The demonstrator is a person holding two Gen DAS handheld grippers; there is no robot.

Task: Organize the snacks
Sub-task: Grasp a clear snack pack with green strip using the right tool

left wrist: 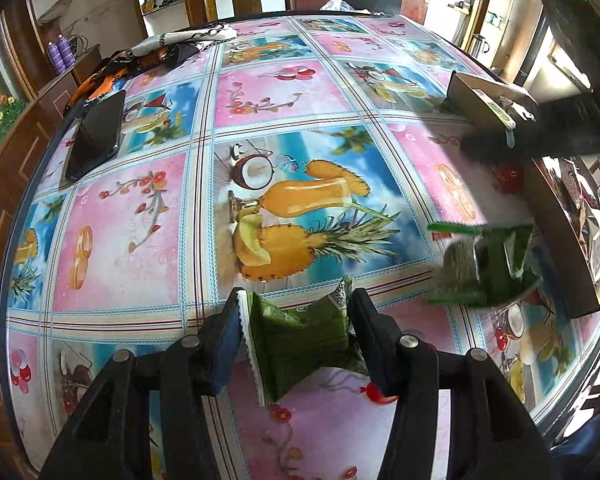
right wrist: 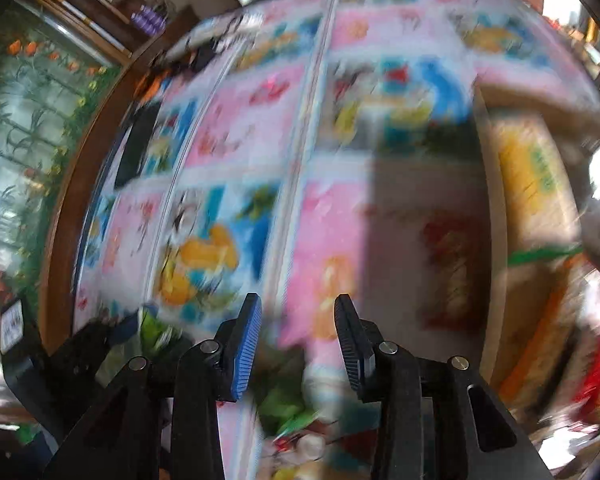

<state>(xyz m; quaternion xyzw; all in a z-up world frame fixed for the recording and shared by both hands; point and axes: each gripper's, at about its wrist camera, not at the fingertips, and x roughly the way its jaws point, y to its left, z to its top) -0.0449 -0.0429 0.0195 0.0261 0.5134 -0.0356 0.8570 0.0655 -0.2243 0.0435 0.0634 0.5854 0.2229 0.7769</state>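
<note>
My left gripper (left wrist: 300, 304) is shut on a green snack packet (left wrist: 300, 340) with a white serrated edge, held just above the fruit-print tablecloth (left wrist: 140, 240). To its right a second green packet (left wrist: 488, 264) shows as a motion-blurred smear near the open cardboard box (left wrist: 556, 232). The right wrist view is heavily blurred. There my right gripper (right wrist: 300, 320) stands open with nothing between its blue-padded fingers (right wrist: 246, 340). A green packet (right wrist: 284, 404) lies blurred below it on the table. The left gripper (right wrist: 100, 340) and its green packet (right wrist: 156, 330) appear at the lower left.
A black phone (left wrist: 96, 136) lies at the table's left. Patterned cloth (left wrist: 160, 52) is bunched at the far left corner. A smaller cardboard box (left wrist: 480, 100) stands at the far right, and the snack-filled cardboard box (right wrist: 532, 184) borders the right edge. Wooden furniture surrounds the table.
</note>
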